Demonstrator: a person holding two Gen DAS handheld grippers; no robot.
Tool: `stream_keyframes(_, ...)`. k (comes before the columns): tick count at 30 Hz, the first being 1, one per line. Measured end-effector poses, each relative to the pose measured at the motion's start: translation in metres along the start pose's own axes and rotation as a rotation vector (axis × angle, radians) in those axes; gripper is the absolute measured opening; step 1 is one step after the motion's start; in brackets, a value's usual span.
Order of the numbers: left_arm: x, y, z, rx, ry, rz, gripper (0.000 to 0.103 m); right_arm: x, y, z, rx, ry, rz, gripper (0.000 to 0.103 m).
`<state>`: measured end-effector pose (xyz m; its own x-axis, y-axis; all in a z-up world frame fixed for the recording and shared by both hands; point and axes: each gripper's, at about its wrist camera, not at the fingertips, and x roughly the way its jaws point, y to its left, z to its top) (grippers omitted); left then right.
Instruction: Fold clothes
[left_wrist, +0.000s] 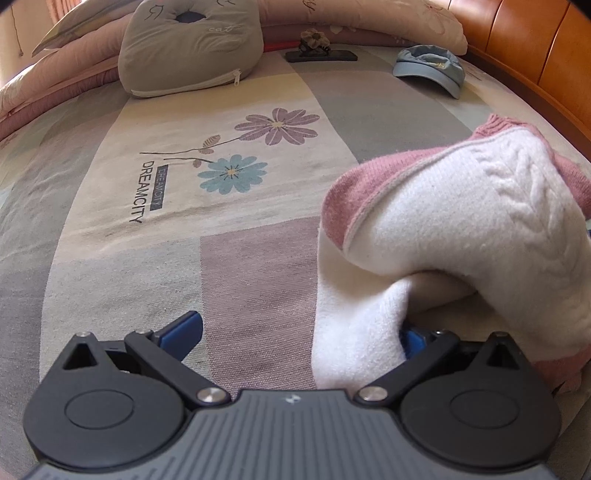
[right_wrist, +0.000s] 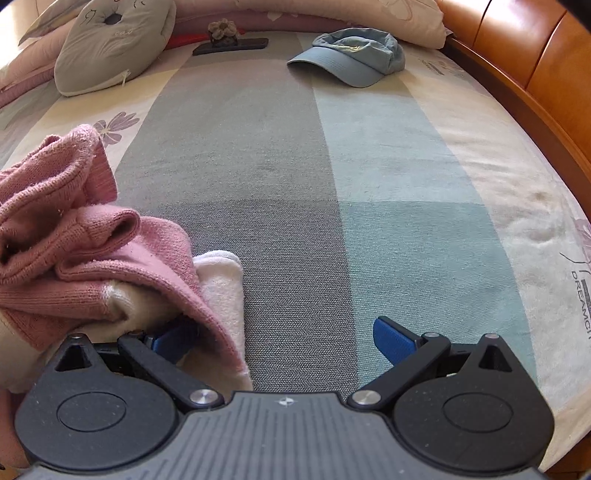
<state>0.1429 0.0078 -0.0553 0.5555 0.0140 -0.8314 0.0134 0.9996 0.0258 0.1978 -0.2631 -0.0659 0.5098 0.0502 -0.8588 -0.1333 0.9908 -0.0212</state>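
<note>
sunlit bedding fills both views: a bed sheet (left_wrist: 258, 258) in grey, cream, mauve and pale blue blocks, with a wooden bed frame (left_wrist: 535, 48) curving along the right edge. far back lie a grey cushion (left_wrist: 188, 48), a dark phone (left_wrist: 321, 55) with a small flower ornament (left_wrist: 314, 38) on it, and a blue cap (left_wrist: 430, 68).

only the left wrist view shows the printed flowers and the "dreamcity" lettering in full; the right wrist view catches just one purple petal cluster at its left and a scrap of the lettering at its far right edge.

the pink and white sweater (left_wrist: 461, 229) is bunched on the sheet. in the left wrist view it sits to the right, its white cable-knit face up with pink ribbing behind. in the right wrist view it sits to the left, mostly pink folds with white lining beneath.

the left gripper (left_wrist: 295, 332) has its jaws spread wide; its right blue finger is tucked under the white knit, the left finger bare over the sheet. the right gripper (right_wrist: 291, 338) is spread just as wide, its left finger buried beneath the pink edge, the other clear. neither is clamped on the cloth.
</note>
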Motion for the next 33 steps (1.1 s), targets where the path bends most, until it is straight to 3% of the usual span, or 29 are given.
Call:
stream_keyframes(2, 0.0, -0.002, 0.001, 0.004, 0.0, 0.002, 0.102, 0.003, -0.004, 0.002, -0.004, -0.006, -0.025, 0.103)
stream_keyframes(7, 0.004, -0.007, 0.002, 0.02, 0.013, -0.005, 0.102, 0.009, -0.008, 0.005, 0.021, 0.006, 0.038, 0.103)
stream_keyframes(10, 0.007, -0.009, 0.002, 0.032, 0.015, 0.013, 0.102, 0.011, -0.006, 0.008, -0.017, -0.015, 0.032, 0.103)
stream_keyframes(13, 0.006, -0.007, 0.004, 0.024, 0.004, 0.032, 0.103, 0.005, -0.02, 0.013, 0.032, -0.058, 0.027, 0.103)
stream_keyframes(19, 0.006, -0.004, 0.004, 0.015, 0.002, 0.048, 0.103, -0.002, -0.033, 0.022, 0.076, -0.122, -0.107, 0.103)
stream_keyframes(26, 0.008, 0.002, 0.007, -0.003, -0.012, 0.059, 0.103, -0.006, -0.075, 0.023, 0.174, -0.145, -0.214, 0.103)
stream_keyframes(30, 0.011, 0.001, 0.007, 0.009, -0.01, 0.055, 0.103, -0.006, -0.087, 0.024, 0.224, -0.115, -0.174, 0.103)
stream_keyframes(33, 0.011, 0.001, 0.007, 0.005, -0.008, 0.05, 0.103, -0.004, -0.067, 0.024, 0.14, -0.086, -0.096, 0.103)
